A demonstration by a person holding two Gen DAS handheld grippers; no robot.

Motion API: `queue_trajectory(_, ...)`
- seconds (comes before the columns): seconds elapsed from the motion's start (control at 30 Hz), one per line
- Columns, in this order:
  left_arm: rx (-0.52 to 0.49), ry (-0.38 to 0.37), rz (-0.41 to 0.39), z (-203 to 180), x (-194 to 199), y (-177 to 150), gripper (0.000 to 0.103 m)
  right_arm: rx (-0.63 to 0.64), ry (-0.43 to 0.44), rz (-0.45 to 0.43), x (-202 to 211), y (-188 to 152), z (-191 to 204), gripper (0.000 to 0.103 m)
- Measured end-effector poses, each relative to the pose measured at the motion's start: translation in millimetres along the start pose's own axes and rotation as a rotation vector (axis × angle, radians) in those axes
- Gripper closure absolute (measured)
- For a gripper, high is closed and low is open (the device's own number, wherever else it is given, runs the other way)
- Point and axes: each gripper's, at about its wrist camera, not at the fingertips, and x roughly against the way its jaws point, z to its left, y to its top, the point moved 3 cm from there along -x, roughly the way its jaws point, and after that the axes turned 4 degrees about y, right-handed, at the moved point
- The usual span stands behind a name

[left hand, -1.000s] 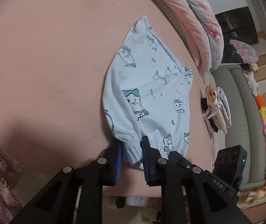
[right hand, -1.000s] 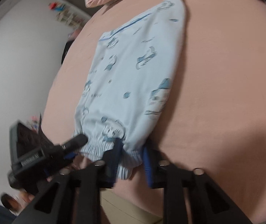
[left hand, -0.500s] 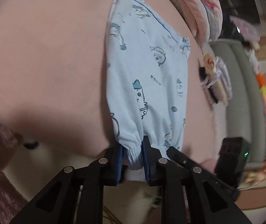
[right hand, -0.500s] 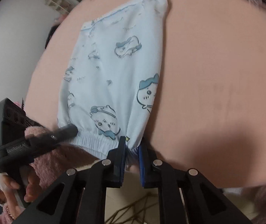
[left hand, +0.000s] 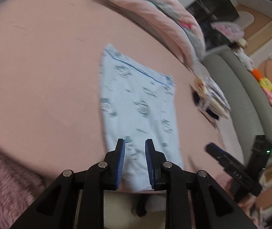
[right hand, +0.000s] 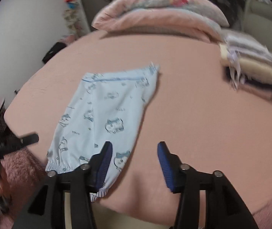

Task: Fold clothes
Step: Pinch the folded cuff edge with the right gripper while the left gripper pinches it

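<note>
1. The left gripper (left hand: 135,143) is released; its blue pads stand apart above the near end of the light-blue printed trousers (right hand: 105,118), gripping nothing.
2. The right gripper (right hand: 134,147) is spread wide, its left pad over the cuffed hem and its right pad over bare sheet.
3. The trousers lie flat on the pink bed (right hand: 193,118), elastic cuffs at the near edge.
4. A stack of folded clothes (right hand: 250,70) sits well apart on the right, with a pink duvet (right hand: 155,17) behind it.
</note>
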Motion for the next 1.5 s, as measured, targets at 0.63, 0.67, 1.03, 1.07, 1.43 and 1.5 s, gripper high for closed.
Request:
queue_trajectory(0.63, 0.141, -0.012, 0.161, 22, -36, -31, 0.072, -0.267, 0.152, 0.231, -28, -61, -27, 0.044)
queue_trajectory(0.67, 0.154, -0.005, 0.172, 23, -38, -34, 0.071, -0.296, 0.162, 0.222, -26, -61, -30, 0.044)
queue_trajectory(1.03, 0.302, -0.101, 0.207, 55, -23, -42, 0.071, -0.242, 0.248, 0.247, -50, -64, 0, 0.044)
queue_trajectory(1.07, 0.321, -0.128, 0.219, 57, -25, -42, 0.071, -0.229, 0.242, 0.253, -52, -64, 2, 0.044)
queue_trajectory(1.43, 0.345, -0.259, 0.230, 48, -38, -35, 0.071, -0.228, 0.229, 0.261, -67, -57, 20, 0.080)
queue_trajectory(1.5, 0.298, -0.200, 0.225, 41, -44, -34, 0.071, -0.216, 0.221, 0.270, -72, -56, 26, 0.080)
